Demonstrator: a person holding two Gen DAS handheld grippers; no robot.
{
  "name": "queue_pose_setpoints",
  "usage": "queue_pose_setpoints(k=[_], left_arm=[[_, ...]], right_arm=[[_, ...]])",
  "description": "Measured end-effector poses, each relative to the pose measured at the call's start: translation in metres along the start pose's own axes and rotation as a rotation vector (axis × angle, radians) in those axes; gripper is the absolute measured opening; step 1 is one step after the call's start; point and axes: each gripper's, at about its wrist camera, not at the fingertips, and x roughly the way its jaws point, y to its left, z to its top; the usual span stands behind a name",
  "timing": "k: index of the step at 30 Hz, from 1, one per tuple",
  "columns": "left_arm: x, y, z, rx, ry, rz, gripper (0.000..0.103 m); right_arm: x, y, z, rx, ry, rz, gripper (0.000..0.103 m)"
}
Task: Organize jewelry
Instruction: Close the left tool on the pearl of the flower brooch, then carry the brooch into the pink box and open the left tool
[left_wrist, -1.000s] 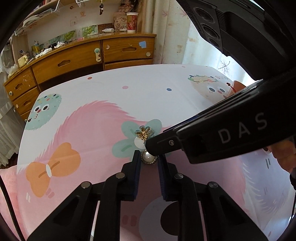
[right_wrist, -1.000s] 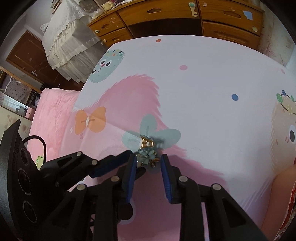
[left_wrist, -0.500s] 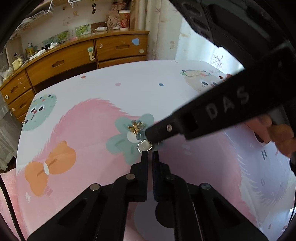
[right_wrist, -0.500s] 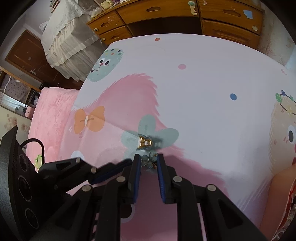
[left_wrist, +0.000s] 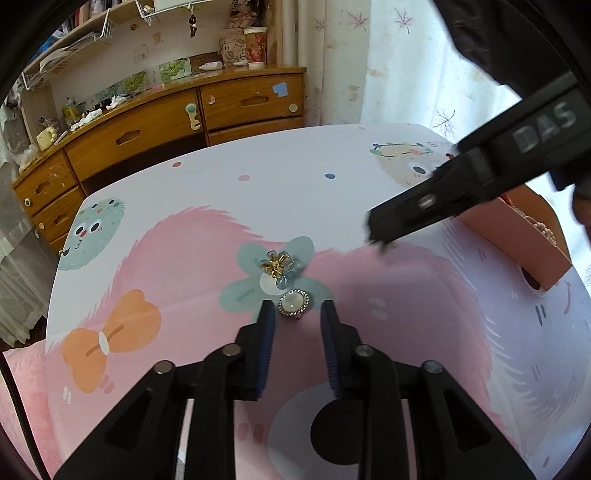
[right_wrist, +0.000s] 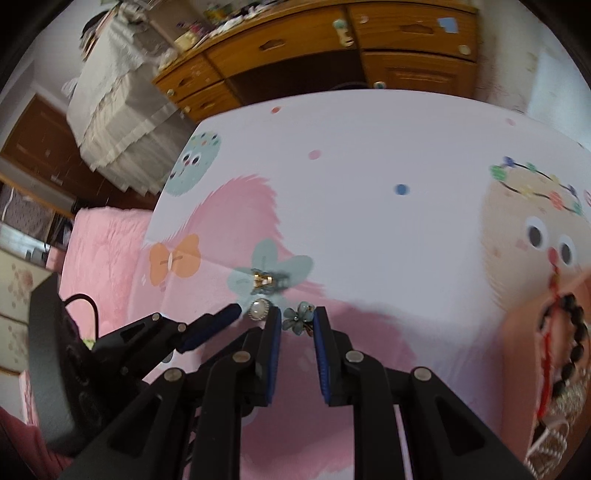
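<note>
One earring in the grip, two pieces left on the cloth

The left gripper (left_wrist: 295, 314) stands released, its jaws either side of the pearl brooch (left_wrist: 294, 303) without touching it; just beyond lies a gold-and-blue flower earring (left_wrist: 277, 268). The right gripper (right_wrist: 297, 320) clasps the blue flower earring (right_wrist: 298, 318), raised above the tablecloth (left_wrist: 258, 192). Farther right, the pink box (right_wrist: 532, 332) already holds beads, so the sorting looks partly done.
</note>
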Motion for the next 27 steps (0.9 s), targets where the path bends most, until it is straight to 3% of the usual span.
queue_pose_setpoints(k=[7, 12, 27], left_arm=[[0.007, 0.004, 0.005, -0.07, -0.004, 0.022, 0.025], [0.01, 0.007, 0.008, -0.095, -0.005, 0.04, 0.016], [0.008, -0.023, 0.009, -0.134, 0.013, 0.117, 0.012]], right_arm=[[-0.029, -0.025, -0.012, 0.067, -0.052, -0.032, 0.017], [-0.041, -0.039, -0.02, 0.09, -0.065, -0.041, 0.017], [-0.072, -0.067, -0.045, 0.085, -0.083, 0.029, 0.017]])
